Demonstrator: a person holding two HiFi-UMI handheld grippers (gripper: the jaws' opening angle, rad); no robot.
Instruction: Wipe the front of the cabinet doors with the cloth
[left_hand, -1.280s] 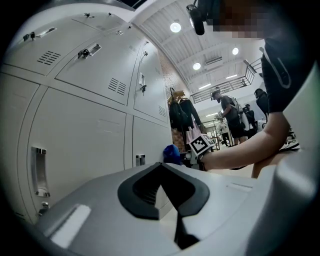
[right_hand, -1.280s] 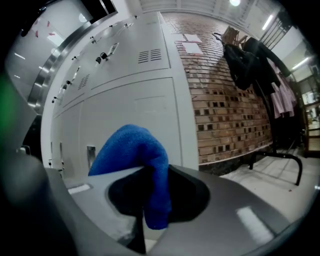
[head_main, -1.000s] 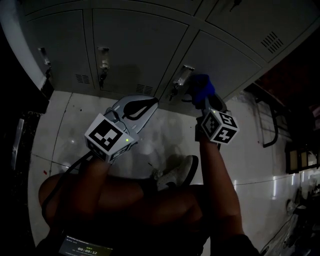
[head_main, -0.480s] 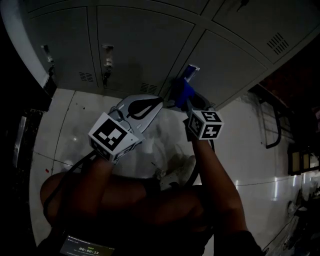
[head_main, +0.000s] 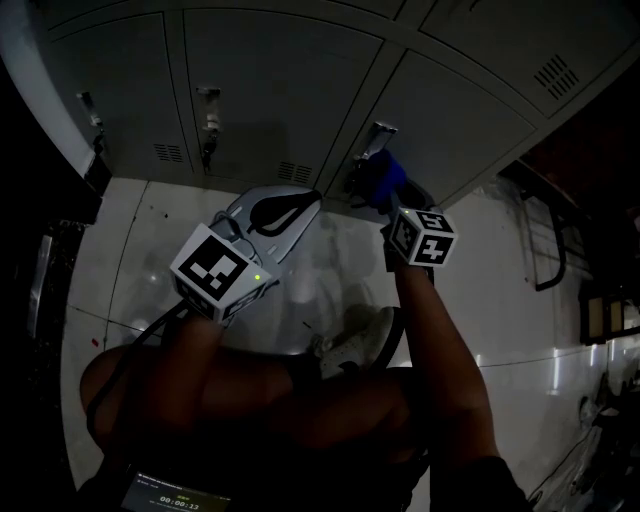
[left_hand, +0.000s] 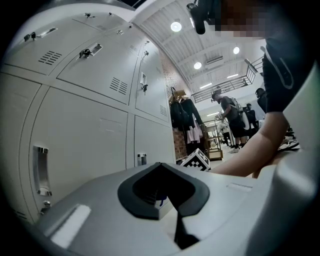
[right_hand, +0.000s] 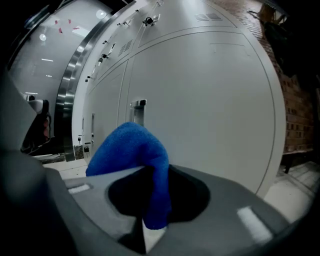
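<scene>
The grey cabinet doors (head_main: 270, 90) fill the upper part of the head view, above a glossy pale floor (head_main: 150, 230). The right hand-held gripper (head_main: 393, 203) sits right of centre, its jaws pinching a blue cloth (right_hand: 132, 147) – a fold of it droops down between them, and the rest bunches up past the tips. The cloth is held at the lower edge of a door, just beside a metal handle (head_main: 372, 140); whether it actually presses on the panel cannot be told. The left hand-held gripper (head_main: 300, 205) hangs left of centre over the floor, near the doors but apart from them – its jaws are pressed together with nothing between them. A shoe (head_main: 355, 345) shows on the floor below.
</scene>
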